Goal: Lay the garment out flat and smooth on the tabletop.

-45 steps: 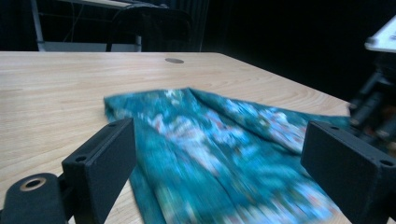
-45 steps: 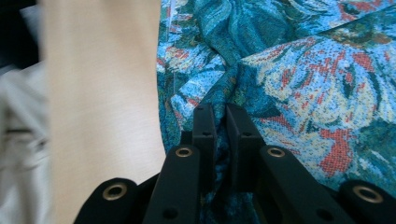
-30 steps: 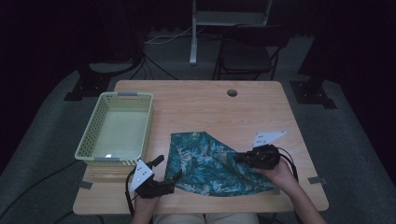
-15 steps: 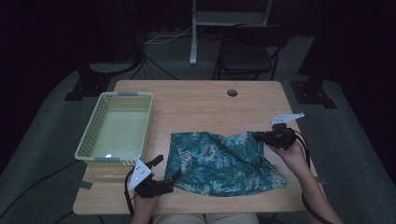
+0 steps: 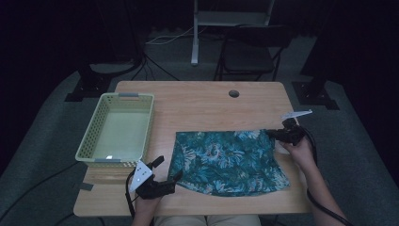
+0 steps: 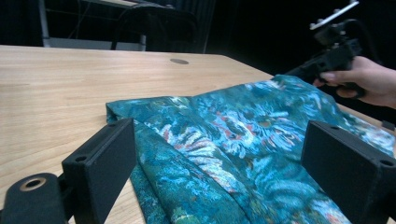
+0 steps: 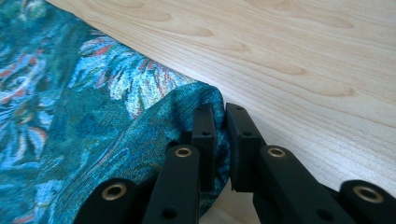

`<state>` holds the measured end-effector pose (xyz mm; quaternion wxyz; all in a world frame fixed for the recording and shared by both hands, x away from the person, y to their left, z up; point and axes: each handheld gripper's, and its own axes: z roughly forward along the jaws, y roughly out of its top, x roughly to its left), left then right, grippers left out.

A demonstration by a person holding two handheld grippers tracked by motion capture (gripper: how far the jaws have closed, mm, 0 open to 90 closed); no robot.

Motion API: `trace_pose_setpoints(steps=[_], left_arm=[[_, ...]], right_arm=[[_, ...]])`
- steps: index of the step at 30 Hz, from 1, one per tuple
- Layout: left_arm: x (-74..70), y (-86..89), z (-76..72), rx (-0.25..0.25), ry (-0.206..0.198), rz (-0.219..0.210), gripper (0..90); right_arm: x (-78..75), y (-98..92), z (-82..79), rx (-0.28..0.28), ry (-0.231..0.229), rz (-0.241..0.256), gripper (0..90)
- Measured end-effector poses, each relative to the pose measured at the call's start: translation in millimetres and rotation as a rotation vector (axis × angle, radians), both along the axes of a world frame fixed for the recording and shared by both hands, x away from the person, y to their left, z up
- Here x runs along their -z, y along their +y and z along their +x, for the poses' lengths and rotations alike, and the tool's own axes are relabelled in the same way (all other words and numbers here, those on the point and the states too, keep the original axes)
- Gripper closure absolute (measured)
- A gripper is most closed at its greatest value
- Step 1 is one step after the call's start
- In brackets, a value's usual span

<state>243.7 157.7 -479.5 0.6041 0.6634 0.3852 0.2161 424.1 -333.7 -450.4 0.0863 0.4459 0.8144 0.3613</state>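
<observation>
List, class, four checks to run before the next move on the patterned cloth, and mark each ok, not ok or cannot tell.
1. Right gripper shut on a cloth corner: ok.
2. Left gripper gripping the cloth: not ok; jaws open, straddling its near-left edge.
3. Cloth flat on the table: not ok; folds along its left side.
4. Basket clear of the cloth: ok.
5. Grip depth sufficient: cannot tell.

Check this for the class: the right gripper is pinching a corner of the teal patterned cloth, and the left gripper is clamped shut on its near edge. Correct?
Not quite. The right gripper does pinch the cloth, but the left gripper view shows the left gripper with jaws wide open, the cloth lying between them ungripped.
</observation>
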Motion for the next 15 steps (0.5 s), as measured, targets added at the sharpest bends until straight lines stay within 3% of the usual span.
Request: trace_pose_setpoints(steps=[3, 5, 6, 9, 13, 14, 15], left_arm=[[-0.2, -1.6, -0.4, 0.002, -0.007, 0.012, 11.5], [-0.5, -2.7, -0.5, 0.001, -0.007, 0.026, 11.5], [-0.6, -3.4, -0.1, -0.006, -0.003, 0.033, 11.5], [-1.0, -5.0, 0.4, -0.020, 0.006, 0.044, 11.5], [-1.6, -6.8, 3.6, -0.005, 0.035, 0.069, 11.5], [-2.5, -8.9, 8.6, 0.015, 0.081, 0.123, 11.6], [-2.5, -8.9, 8.6, 0.015, 0.081, 0.123, 11.5]], right_arm=[[4.5, -2.2, 6.2, 0.019, -0.001, -0.006, 74.9], [5.3, -3.3, 8.5, 0.041, -0.010, -0.020, 63.6], [4.5, -4.5, 8.9, 0.080, -0.026, -0.045, 55.4], [-0.2, -12.8, 3.6, 0.107, -0.036, -0.031, 52.5], [-6.6, -17.3, -12.6, 0.081, -0.066, -0.043, 52.4], [-10.8, -19.7, -27.9, 0.046, -0.081, -0.046, 51.3], [-10.8, -19.7, -27.9, 0.046, -0.081, -0.046, 51.3]])
